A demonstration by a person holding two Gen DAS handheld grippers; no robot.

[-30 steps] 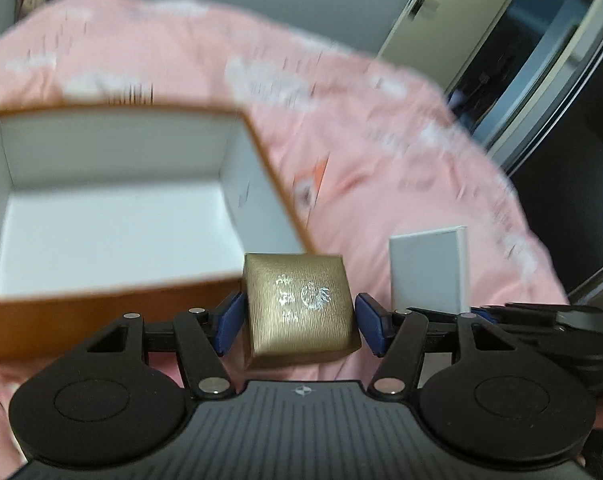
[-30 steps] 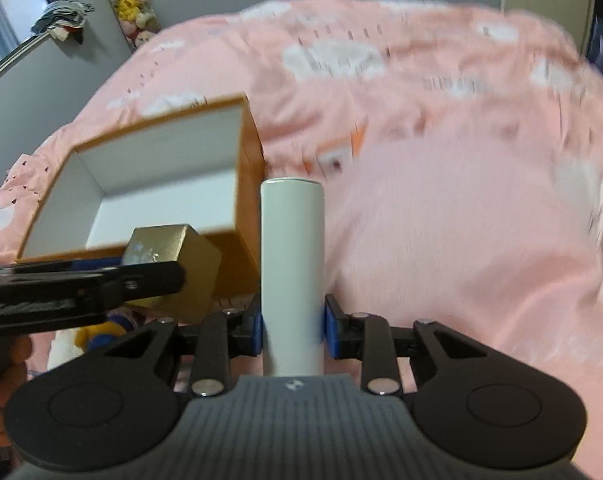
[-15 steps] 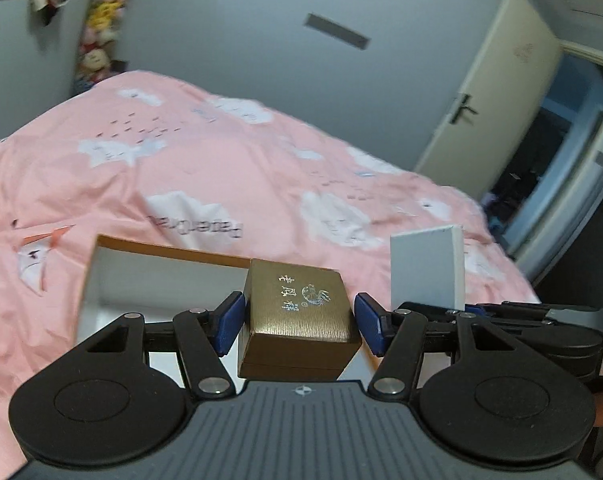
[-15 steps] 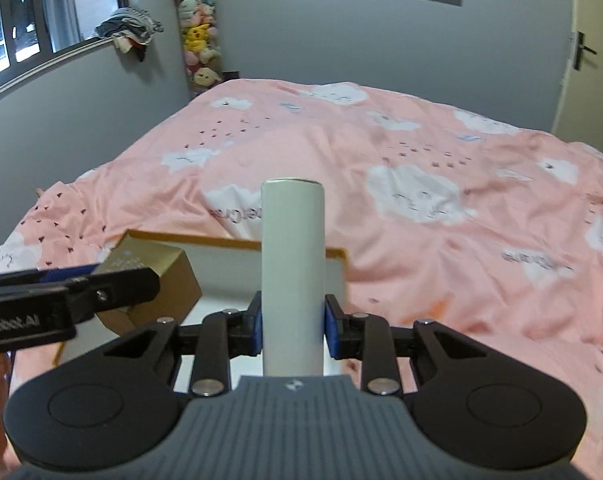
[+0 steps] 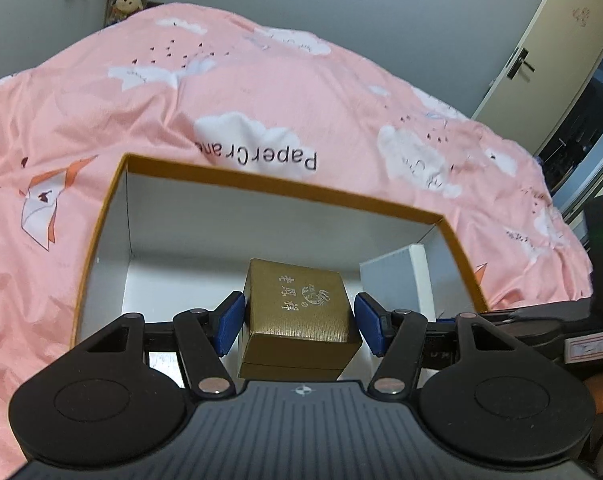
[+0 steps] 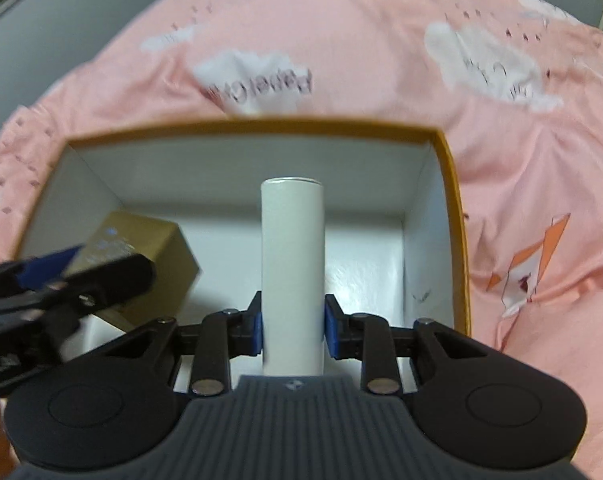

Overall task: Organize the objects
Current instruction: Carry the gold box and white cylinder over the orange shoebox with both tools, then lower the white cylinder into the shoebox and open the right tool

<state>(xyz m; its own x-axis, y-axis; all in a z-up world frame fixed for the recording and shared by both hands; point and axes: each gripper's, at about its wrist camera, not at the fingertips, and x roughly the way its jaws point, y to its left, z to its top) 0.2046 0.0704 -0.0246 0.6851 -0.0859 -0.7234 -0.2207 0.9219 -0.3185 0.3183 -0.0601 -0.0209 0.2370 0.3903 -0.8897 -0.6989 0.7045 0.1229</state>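
A gold case was clamped between the left gripper's blue pads, and a white box was pinched upright in the right gripper. Both were held inside the open carton, the white box right of the case. The carton lay on a pink quilt.

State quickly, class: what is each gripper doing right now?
Left gripper: closed on the gold gift box, over the open cardboard box.
Right gripper: closed on the white box.
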